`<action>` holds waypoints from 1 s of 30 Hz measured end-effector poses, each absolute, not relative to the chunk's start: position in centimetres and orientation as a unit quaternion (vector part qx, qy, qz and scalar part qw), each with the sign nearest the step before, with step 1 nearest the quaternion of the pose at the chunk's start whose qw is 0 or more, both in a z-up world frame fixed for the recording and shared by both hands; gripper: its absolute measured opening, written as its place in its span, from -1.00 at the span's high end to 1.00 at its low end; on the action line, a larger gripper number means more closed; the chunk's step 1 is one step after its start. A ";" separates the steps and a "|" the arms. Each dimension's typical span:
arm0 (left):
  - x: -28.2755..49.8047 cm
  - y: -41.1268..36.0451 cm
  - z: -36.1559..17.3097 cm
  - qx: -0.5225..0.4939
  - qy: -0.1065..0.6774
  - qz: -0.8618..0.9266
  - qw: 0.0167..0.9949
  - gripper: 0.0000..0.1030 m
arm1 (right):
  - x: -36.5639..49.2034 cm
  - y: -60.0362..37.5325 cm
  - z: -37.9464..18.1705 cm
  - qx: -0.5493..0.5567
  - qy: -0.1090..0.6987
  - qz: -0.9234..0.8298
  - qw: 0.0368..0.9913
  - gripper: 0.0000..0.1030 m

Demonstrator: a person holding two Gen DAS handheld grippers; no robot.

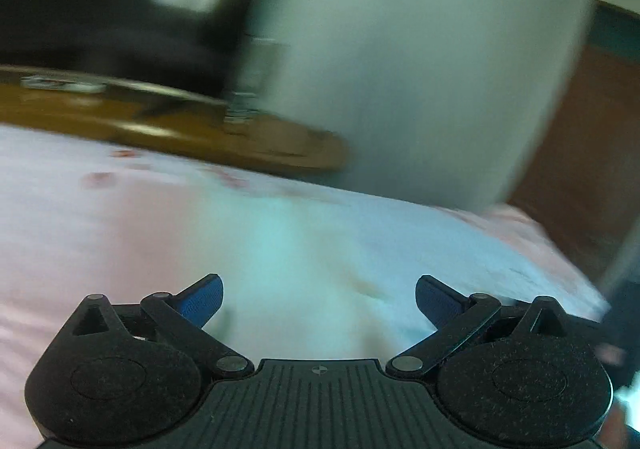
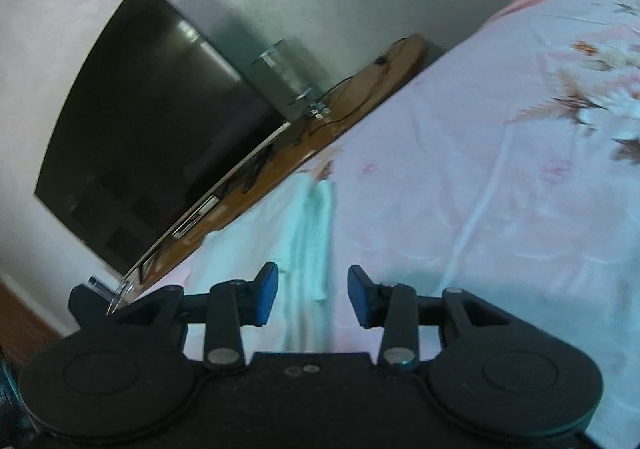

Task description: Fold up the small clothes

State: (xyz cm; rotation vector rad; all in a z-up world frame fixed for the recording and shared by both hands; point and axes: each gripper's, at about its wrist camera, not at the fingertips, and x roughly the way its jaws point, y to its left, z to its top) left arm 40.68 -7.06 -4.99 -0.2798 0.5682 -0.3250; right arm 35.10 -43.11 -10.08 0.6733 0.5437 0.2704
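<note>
Pale mint garment (image 2: 308,225) lies on the pink bedsheet (image 2: 460,177), at 12 o'clock off both tongs. My left gripper (image 1: 319,301) gapes wide, empty. My right gripper (image 2: 312,295) narrower, parted, gripping nothing.

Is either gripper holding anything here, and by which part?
Nothing is held. The left gripper and right gripper are both open above the pale garment.
</note>
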 end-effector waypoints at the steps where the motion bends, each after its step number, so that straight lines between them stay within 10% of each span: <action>1: 41.6 -5.8 -5.5 -0.146 0.287 -0.138 0.937 -0.69 | 35.7 -42.5 -10.0 0.320 0.263 0.135 0.900 0.25; 30: 45.7 -3.9 -9.4 -0.096 0.365 -0.068 0.924 -0.67 | 41.2 -37.2 -10.1 0.161 0.326 0.141 0.921 0.71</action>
